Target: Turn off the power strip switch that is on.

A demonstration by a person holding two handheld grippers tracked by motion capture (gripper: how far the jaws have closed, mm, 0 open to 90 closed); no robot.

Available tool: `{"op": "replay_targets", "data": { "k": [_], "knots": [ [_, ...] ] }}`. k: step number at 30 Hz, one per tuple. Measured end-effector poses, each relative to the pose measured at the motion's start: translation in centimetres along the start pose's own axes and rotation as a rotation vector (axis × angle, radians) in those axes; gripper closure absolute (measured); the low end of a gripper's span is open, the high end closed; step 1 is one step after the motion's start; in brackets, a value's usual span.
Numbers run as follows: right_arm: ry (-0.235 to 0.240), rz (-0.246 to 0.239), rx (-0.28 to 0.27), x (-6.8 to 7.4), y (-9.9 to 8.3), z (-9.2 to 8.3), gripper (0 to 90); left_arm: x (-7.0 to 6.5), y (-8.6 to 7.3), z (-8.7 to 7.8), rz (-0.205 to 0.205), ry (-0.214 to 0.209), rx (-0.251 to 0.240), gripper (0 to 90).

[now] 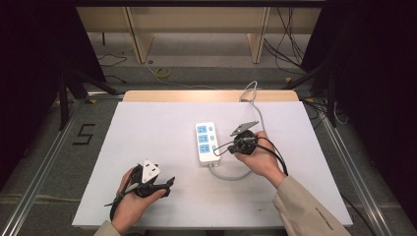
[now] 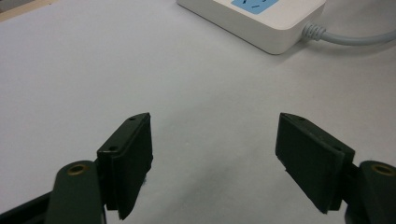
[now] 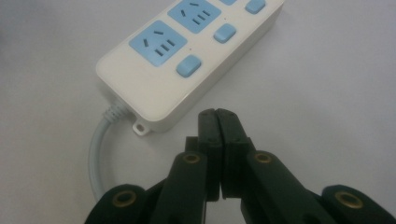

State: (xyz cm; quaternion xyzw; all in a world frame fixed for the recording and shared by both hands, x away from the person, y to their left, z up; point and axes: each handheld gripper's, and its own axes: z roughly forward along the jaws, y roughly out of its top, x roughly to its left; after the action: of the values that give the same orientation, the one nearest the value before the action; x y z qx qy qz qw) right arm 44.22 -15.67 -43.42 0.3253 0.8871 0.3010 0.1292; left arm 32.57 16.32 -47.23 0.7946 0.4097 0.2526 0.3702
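Note:
A white power strip [image 1: 206, 142] with blue sockets and blue switch buttons lies mid-table, its grey cable [image 1: 227, 175] curling out of the near end. My right gripper [image 1: 220, 149] is shut with nothing in it, tips right beside the strip's near right edge [image 3: 187, 105]; in the right gripper view its jaws [image 3: 217, 117] press together just short of the strip's near switch button [image 3: 188, 66]. My left gripper [image 1: 169, 184] rests at the front left, open and empty. In the left gripper view the gripper [image 2: 215, 154] frames bare table, the strip's corner [image 2: 271, 28] far ahead.
The white table top [image 1: 147, 132] has a wooden far edge [image 1: 206, 95]. The strip's cable [image 1: 253, 101] runs off the far side to the floor. Dark curtains and stands flank the table; a shelf frame stands behind.

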Motion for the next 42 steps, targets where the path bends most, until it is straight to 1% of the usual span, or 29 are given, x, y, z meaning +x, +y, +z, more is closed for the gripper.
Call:
{"op": "replay_targets", "data": {
  "k": [8,15,18,20,25,28,32,36,42],
  "knots": [
    [-0.002,0.016,-0.016,-0.3,-1.2,-0.9,88.1,0.0,0.0,0.0,0.0,0.0,0.001,27.2],
    [-0.001,0.023,-0.034,-0.6,-2.3,-1.7,85.5,0.0,0.0,0.0,-0.004,0.003,-0.003,27.2],
    [-0.003,0.017,-0.034,-0.8,-2.8,-2.1,84.1,0.0,0.0,0.0,-0.006,0.002,-0.003,27.3],
    [-0.004,0.024,-0.043,-0.9,-3.1,-2.3,83.3,0.0,0.0,0.0,-0.005,0.002,-0.002,27.3],
    [-0.005,0.028,-0.055,-1.0,-4.0,-2.9,79.8,0.1,0.0,0.0,-0.006,0.003,-0.002,27.3],
    [-0.006,0.031,-0.046,-0.9,-4.5,-3.1,77.0,0.1,0.0,0.0,-0.008,0.004,-0.002,27.5],
    [-0.011,0.031,-0.053,-0.9,-5.0,-3.5,73.9,0.1,0.0,-0.1,-0.009,0.004,0.0,27.5],
    [-0.02,0.041,-0.062,-1.1,-5.7,-3.9,70.6,0.1,-0.1,0.0,-0.009,0.005,0.001,27.5],
    [-0.022,0.057,-0.076,-1.1,-6.6,-4.4,66.0,0.1,-0.1,0.0,-0.013,0.006,0.0,27.5]
  ]
}}
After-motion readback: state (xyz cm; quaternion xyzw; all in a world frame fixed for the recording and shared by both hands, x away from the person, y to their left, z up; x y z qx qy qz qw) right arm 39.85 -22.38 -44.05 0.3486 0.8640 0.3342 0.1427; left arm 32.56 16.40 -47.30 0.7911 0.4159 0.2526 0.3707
